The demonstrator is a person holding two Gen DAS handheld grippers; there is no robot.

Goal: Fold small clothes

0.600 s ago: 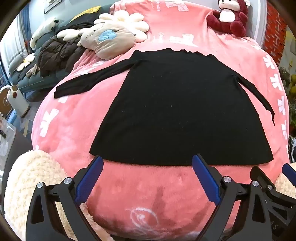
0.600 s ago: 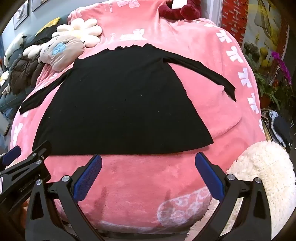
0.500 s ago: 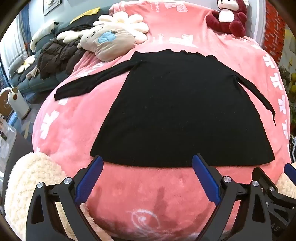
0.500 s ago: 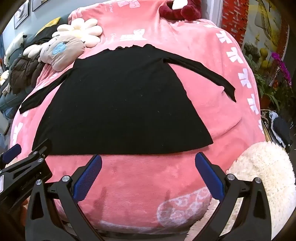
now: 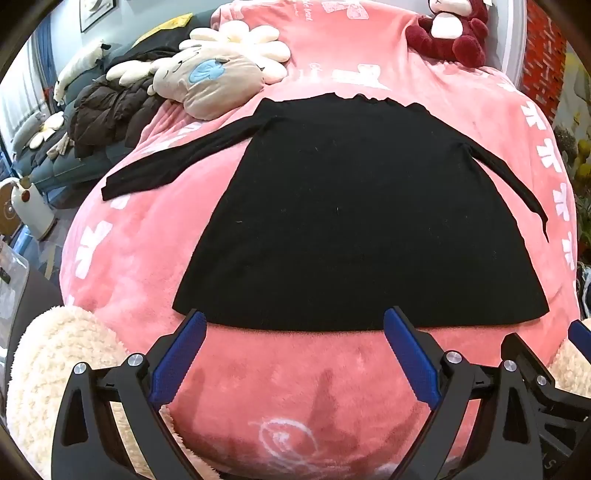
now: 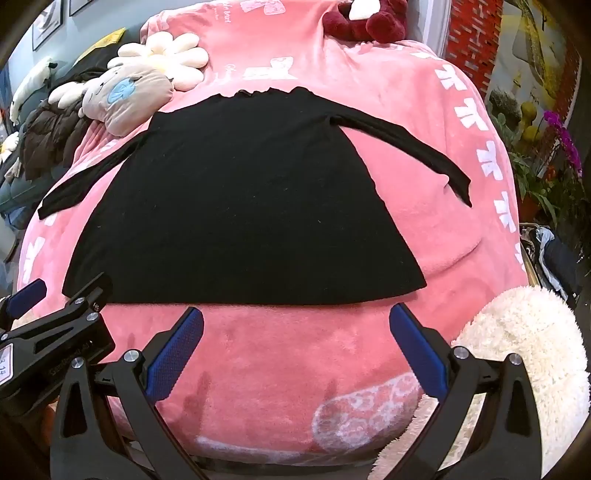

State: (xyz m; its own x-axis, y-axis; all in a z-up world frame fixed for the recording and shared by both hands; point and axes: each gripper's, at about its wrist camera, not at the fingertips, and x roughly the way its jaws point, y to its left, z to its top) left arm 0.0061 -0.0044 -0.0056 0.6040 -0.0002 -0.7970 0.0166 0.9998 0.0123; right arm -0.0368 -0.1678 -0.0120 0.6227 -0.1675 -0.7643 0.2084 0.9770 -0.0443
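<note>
A small black long-sleeved dress [image 5: 354, 221] lies flat on a pink blanket [image 5: 140, 251], both sleeves spread out, hem nearest me. It also shows in the right wrist view [image 6: 240, 206]. My left gripper [image 5: 293, 350] is open and empty, hovering just short of the hem near its left half. My right gripper [image 6: 295, 347] is open and empty, just short of the hem near its right half. The left gripper's fingers [image 6: 29, 295] show at the left edge of the right wrist view.
A beige plush pillow [image 5: 207, 81] and a flower cushion [image 5: 243, 40] lie beyond the left sleeve. A red teddy [image 5: 450, 29] sits at the far end. Cream fluffy cushions [image 5: 55, 369] [image 6: 528, 354] flank the near edge. A dark jacket [image 5: 107, 110] lies left; plants [image 6: 546, 147] stand right.
Both grippers have moved slightly forward towards the hem. The dress has not moved.
</note>
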